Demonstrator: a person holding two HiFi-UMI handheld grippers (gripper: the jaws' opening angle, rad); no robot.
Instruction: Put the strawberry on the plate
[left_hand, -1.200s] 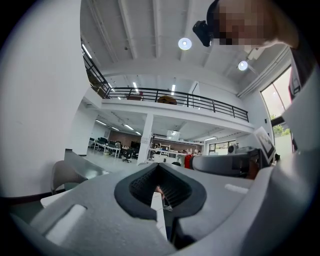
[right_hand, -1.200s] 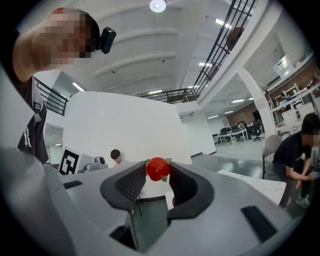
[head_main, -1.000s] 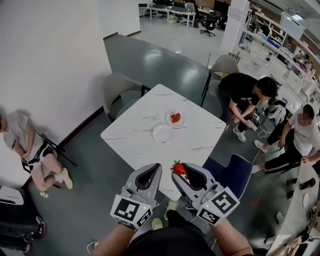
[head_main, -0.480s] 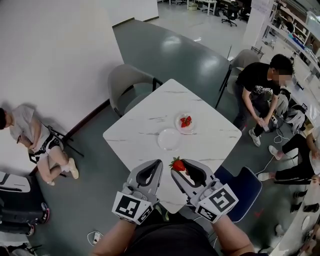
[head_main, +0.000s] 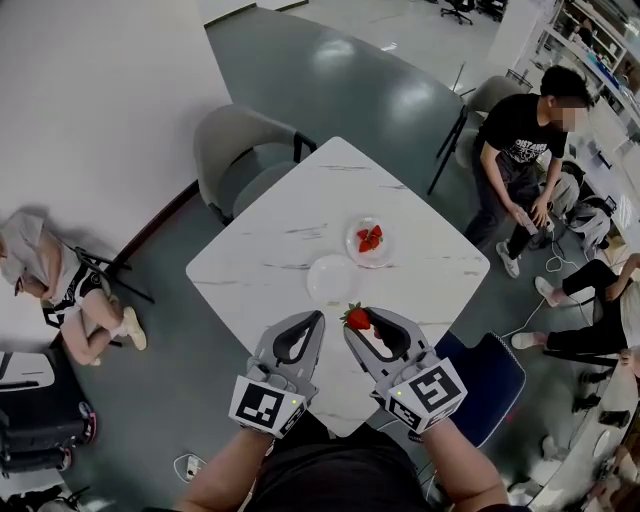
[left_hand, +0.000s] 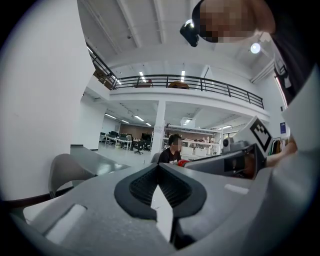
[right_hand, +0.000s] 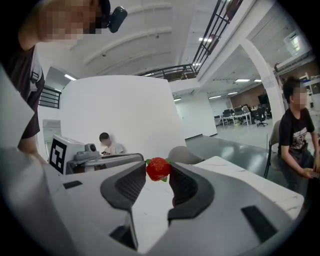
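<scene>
My right gripper (head_main: 360, 318) is shut on a red strawberry (head_main: 357, 319) with green leaves, held at its fingertips above the near part of the white marble table (head_main: 290, 225). In the right gripper view the strawberry (right_hand: 158, 169) sits pinched between the dark pads of the right gripper (right_hand: 158, 168). An empty white plate (head_main: 331, 278) lies on the table just beyond the strawberry. Farther back a second small plate (head_main: 354, 244) holds cut strawberries (head_main: 370, 239). My left gripper (head_main: 318, 316) hovers beside the right one, jaws closed with nothing in them; in its own view the left gripper (left_hand: 159, 165) has its tips touching.
A grey chair (head_main: 235, 150) stands at the table's far left and a blue chair (head_main: 488, 378) at its near right. One person (head_main: 45, 275) sits on the floor by the left wall. Another person (head_main: 520, 130) bends over beyond the table's right corner.
Both grippers have moved forward over the table's near edge, closer to the empty plate. The strawberry stays gripped in the right one. The person at the right has shifted.
</scene>
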